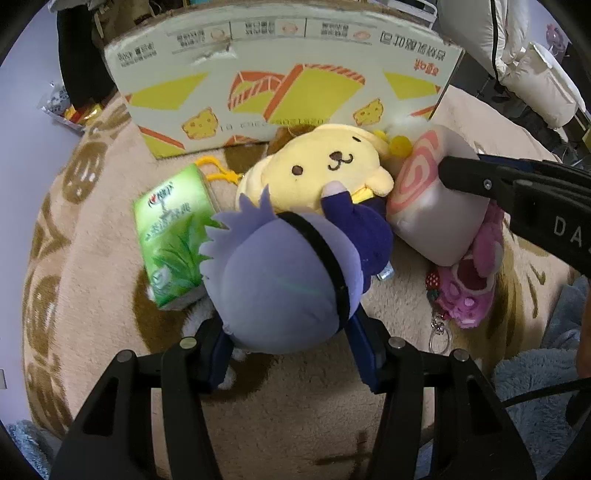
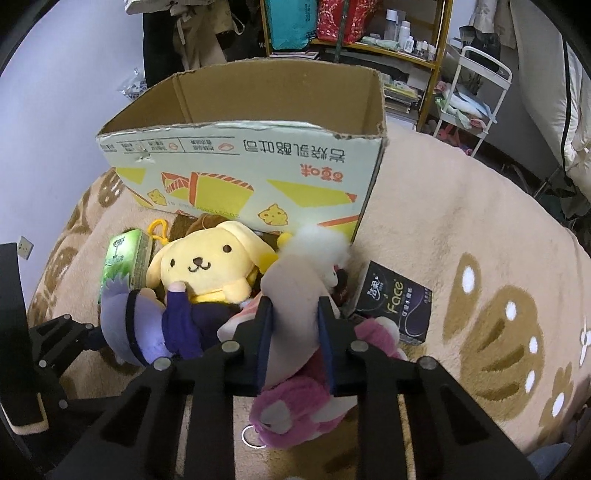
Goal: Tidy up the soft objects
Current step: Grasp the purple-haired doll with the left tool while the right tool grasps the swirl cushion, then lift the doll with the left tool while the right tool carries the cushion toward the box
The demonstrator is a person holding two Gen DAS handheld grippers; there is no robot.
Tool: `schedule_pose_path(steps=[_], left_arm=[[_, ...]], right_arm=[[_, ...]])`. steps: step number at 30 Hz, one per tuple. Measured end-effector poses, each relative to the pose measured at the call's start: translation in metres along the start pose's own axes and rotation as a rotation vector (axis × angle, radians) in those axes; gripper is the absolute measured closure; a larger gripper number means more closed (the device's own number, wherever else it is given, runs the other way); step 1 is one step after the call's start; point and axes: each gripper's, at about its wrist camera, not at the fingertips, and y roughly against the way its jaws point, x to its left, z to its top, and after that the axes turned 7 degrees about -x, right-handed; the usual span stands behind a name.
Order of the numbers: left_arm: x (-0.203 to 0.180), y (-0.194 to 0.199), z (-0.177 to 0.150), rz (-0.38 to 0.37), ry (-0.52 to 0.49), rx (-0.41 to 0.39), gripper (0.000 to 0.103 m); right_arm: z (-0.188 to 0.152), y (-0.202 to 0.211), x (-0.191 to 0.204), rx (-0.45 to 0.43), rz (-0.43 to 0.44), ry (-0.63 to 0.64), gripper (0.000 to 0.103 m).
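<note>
Plush, light, yielding: my left tool (image 1: 291,328) pinches the purple doll (image 1: 284,280) at its head; my right tool (image 2: 295,332) squeezes the swirl-roll cushion (image 2: 291,291) mid-body, before the cardboard box (image 2: 240,166)

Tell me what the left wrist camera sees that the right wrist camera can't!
Only the left wrist view shows the pink swirl on the roll-cake plush's end and a small strawberry charm. Only the right wrist view shows the inside of the cardboard box, a black Face tissue pack and shelves behind. Both show the yellow dog plush, the purple-haired doll, the green tissue pack and the pink plush.
</note>
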Motion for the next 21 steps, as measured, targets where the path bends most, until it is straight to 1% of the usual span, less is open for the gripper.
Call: schedule_pose_path(steps=[3,7,9,11,13,16,19,21], left_arm=[[-0.003,0.009,0.002,0.013,-0.009,-0.03,0.049],[-0.008,0.027,0.005,0.046,-0.04,-0.104,0.048],[-0.003,0.037,0.006,0.035,-0.008,-0.119,0.048],[0.001,0.045,0.006,0.04,0.007,-0.138,0.048],[0.002,0.056,0.006,0.075,0.008,-0.17,0.048],[0.006,0.071,0.006,0.111,0.008,-0.224,0.048],[0.01,0.087,0.009,0.135,0.003,-0.29,0.048],[0.011,0.097,0.01,0.149,-0.008,-0.334,0.048]], right_arm=[[0.001,0.006,-0.002,-0.027,-0.004,-0.006,0.079],[0.006,0.025,0.0,-0.118,-0.019,0.008,0.08],[0.008,0.033,0.0,-0.156,-0.027,0.01,0.081],[0.008,0.038,-0.001,-0.178,-0.041,0.008,0.081],[0.009,0.044,-0.002,-0.204,-0.055,0.004,0.081],[0.01,0.058,-0.004,-0.267,-0.074,-0.006,0.081],[0.012,0.071,-0.005,-0.331,-0.091,-0.012,0.081],[0.012,0.079,-0.007,-0.374,-0.083,-0.025,0.081]])
